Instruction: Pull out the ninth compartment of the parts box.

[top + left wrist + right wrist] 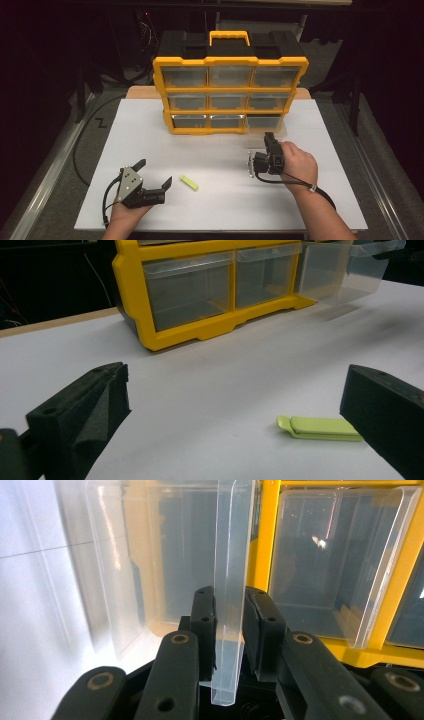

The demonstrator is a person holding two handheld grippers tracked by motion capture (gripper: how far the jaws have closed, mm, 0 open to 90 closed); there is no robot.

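Observation:
A yellow organizer (230, 95) with several clear drawers stands at the back of the white table. Its bottom right drawer (270, 127) is pulled partway out. My right gripper (270, 137) is shut on that drawer's clear front lip (232, 540), which stands pinched between the two black pads in the right gripper view, with the gripper (230, 605) turned on its side. My left gripper (156, 171) rests open near the table's front left. A flat lime-green piece (189, 182) lies just right of it, beside the right jaw (322, 427) and touching neither pad.
The white board (150, 130) covers the table, with bare surface between the organizer and the hands. The organizer's yellow frame (130, 300) and its pulled drawer (340, 270) stand ahead of the left gripper (235, 385). Dark floor and cables surround the table.

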